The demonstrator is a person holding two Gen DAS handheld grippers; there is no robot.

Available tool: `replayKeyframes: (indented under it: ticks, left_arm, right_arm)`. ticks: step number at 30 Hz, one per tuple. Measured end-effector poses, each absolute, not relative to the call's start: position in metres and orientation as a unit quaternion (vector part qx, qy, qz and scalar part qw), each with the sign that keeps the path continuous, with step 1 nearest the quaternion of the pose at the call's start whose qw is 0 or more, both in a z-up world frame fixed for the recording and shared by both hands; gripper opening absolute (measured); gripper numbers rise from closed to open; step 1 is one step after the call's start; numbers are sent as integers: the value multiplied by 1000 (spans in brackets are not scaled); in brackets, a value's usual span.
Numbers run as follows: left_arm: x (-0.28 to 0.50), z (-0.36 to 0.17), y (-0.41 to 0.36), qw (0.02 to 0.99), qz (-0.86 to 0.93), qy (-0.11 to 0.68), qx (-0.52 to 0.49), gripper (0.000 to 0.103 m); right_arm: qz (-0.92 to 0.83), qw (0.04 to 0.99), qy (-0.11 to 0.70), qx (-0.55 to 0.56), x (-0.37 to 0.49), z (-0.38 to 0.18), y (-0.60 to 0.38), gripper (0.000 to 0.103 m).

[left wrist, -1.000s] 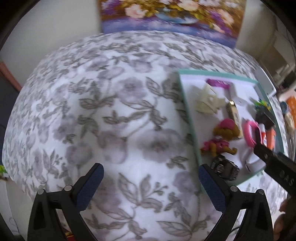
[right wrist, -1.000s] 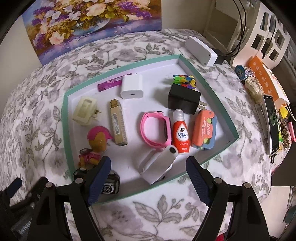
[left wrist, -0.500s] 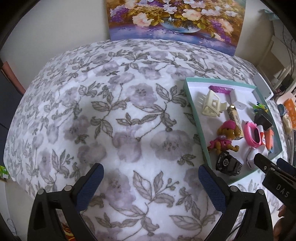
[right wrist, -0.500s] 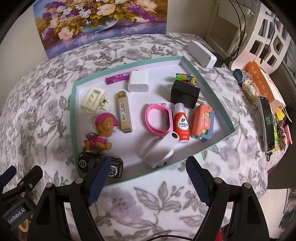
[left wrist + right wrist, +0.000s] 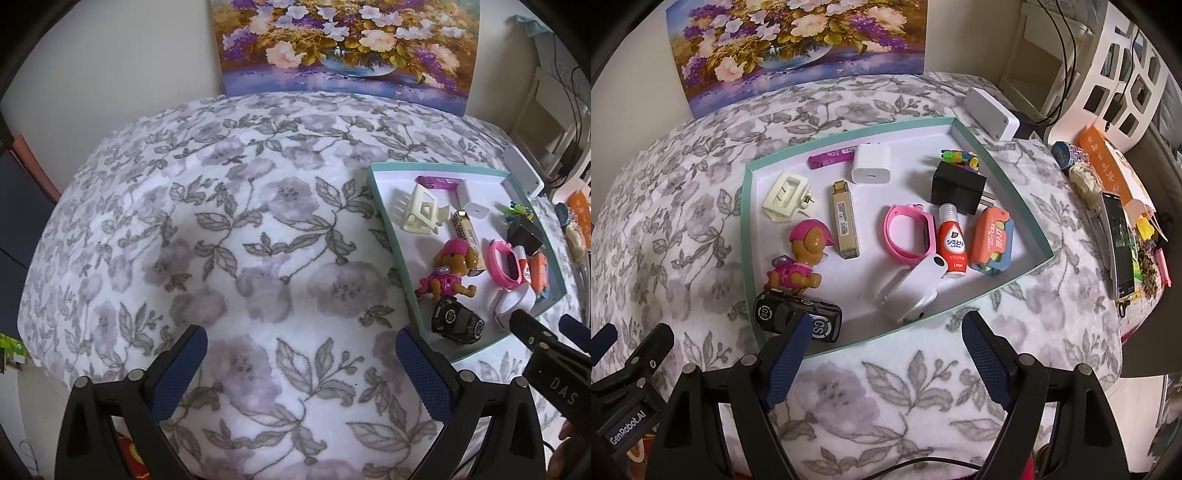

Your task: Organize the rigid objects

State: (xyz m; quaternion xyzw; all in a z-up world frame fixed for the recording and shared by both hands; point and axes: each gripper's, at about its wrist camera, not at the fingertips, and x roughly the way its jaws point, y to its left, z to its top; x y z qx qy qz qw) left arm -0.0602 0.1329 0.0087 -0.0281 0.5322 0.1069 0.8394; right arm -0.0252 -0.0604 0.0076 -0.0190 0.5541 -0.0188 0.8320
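Figure. Both tools held back from the work, over a table covered by a flowered cloth, with a flower painting leaning against the far wall.

(a) The tray, teal-rimmed and white inside, sits on the right half of the table; I judge it the collecting place, since every small rigid item lies within its walls.

(b) My right gripper hangs just short of the tray's near rim, jaws spread wide and empty, so the whole tray is visible between them. My left gripper is equally wide and empty, over bare cloth to the left of the tray.

(c) Contents, large to small: a white folding device at the near edge, touching the red bottle; a black toy car in the near left corner, partly behind my right tool's left finger; a toy dog just beyond it; a black plug; a pink band; an orange case; a cream clip; a white charger; a tan stick; a purple tube; coloured pegs at the far right.

(d) The items lie apart, flat, each reachable from above.
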Motion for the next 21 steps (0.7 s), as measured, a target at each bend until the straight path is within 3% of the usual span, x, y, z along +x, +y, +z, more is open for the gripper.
replayKeyframes:
  ticks: [21]
  left_arm:
    - [-62,11,142,834,133,534,-32,103]
  right_arm:
    - [-5,837,546,-26,-25,12,-54,84]
